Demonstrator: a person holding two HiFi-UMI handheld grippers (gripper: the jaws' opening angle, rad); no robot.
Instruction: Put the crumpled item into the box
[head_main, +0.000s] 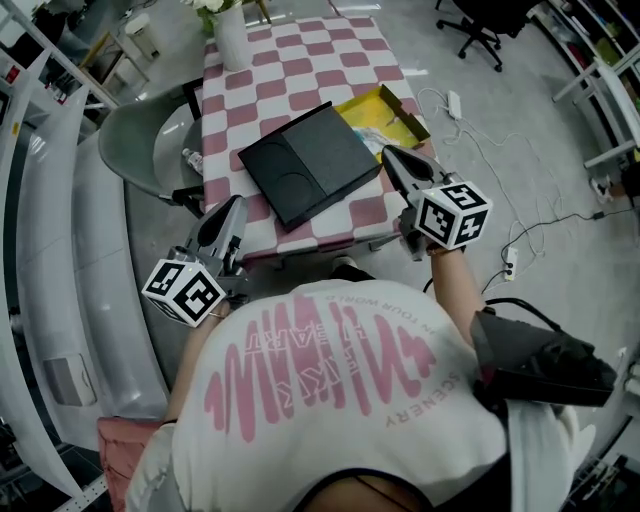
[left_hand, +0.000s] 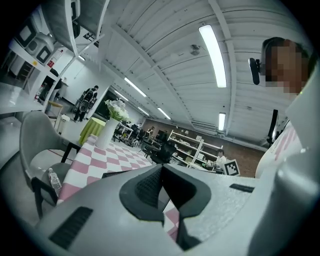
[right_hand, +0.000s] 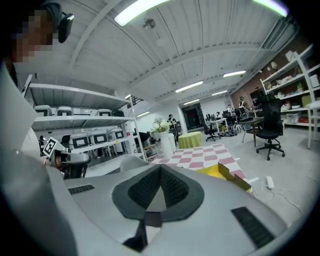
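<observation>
A yellow open box (head_main: 399, 104) sits at the right edge of the pink-checked table (head_main: 300, 60); something pale and crumpled lies inside it (head_main: 377, 130). A flat black box (head_main: 310, 162) lies mid-table. My right gripper (head_main: 389, 153) hangs at the table's front right corner, just short of the yellow box, jaws shut with nothing between them. In the right gripper view the pads (right_hand: 150, 187) meet and the yellow box (right_hand: 227, 175) shows beyond. My left gripper (head_main: 238, 204) is at the front left corner, shut and empty; its tip (left_hand: 161, 168) points over the table.
A white vase with flowers (head_main: 230, 35) stands at the table's far end. A grey chair (head_main: 140, 140) with a water bottle (head_main: 193, 159) is on the left. Cables and a power strip (head_main: 510, 262) lie on the floor to the right, with an office chair (head_main: 480, 25) beyond.
</observation>
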